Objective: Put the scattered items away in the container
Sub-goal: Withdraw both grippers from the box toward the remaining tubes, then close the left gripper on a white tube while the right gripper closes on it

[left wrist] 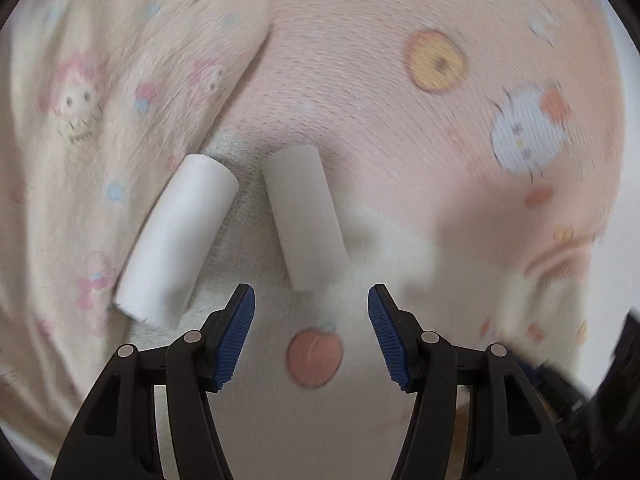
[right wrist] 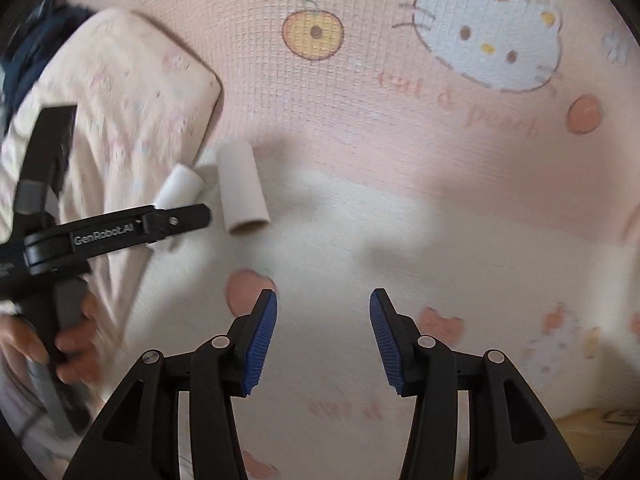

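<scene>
Two white paper rolls lie side by side on a pink and cream cartoon-print blanket [left wrist: 400,92]. In the left wrist view the left roll [left wrist: 176,240] rests against a pillow edge and the right roll [left wrist: 306,216] lies just ahead of my left gripper [left wrist: 311,300], which is open and empty. In the right wrist view my right gripper [right wrist: 323,304] is open and empty over the blanket [right wrist: 400,220]. The rolls [right wrist: 242,188] [right wrist: 180,188] lie far to its upper left. The left gripper [right wrist: 176,216] shows from the side near them. No container is in view.
A pale patterned pillow [left wrist: 100,120] lies left of the rolls, also in the right wrist view [right wrist: 120,100]. A hand [right wrist: 76,340] holds the left gripper's handle. A dark object [left wrist: 600,380] sits at the lower right edge of the left wrist view.
</scene>
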A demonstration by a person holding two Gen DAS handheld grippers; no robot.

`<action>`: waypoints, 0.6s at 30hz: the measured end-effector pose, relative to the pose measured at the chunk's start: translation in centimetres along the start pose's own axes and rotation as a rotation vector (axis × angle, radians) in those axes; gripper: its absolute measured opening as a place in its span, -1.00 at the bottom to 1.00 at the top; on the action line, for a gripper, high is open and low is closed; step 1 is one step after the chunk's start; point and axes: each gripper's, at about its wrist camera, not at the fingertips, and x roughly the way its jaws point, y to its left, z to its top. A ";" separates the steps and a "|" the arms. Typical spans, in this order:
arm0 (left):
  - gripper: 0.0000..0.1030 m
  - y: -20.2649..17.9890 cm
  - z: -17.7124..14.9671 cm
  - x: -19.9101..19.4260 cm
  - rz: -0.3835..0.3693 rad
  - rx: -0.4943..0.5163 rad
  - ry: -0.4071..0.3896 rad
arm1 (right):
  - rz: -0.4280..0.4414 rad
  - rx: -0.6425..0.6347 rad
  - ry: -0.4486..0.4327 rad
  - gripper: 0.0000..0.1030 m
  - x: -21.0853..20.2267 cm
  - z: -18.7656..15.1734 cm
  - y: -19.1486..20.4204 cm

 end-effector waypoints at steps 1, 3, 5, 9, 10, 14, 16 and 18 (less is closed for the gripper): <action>0.23 0.2 0.3 0.4 -0.009 -0.027 0.001 | 0.016 0.010 -0.002 -0.11 0.5 0.3 0.0; 0.23 0.2 1.0 1.4 -0.006 -0.058 0.008 | 0.036 0.015 -0.019 -0.10 1.3 0.6 0.0; 0.23 0.0 1.6 2.4 -0.004 -0.067 0.027 | 0.045 0.013 -0.012 -0.03 2.4 0.9 0.0; 0.23 -0.2 2.4 4.5 0.019 -0.107 0.101 | 0.089 0.033 0.030 0.01 4.5 1.4 -0.3; 0.22 -0.3 2.5 4.7 0.022 -0.113 0.101 | 0.098 0.051 0.037 0.01 5.0 1.4 -0.4; -0.07 -0.8 2.7 6.0 0.062 -0.096 0.121 | 0.089 0.097 0.067 0.01 6.0 0.9 -0.8; -0.08 -1.3 2.5 6.1 0.072 -0.062 0.110 | 0.105 0.093 0.071 0.01 6.2 0.4 -0.6; -0.08 -1.9 2.0 6.3 0.073 -0.010 0.119 | 0.100 0.071 0.072 0.01 6.4 0.0 -0.3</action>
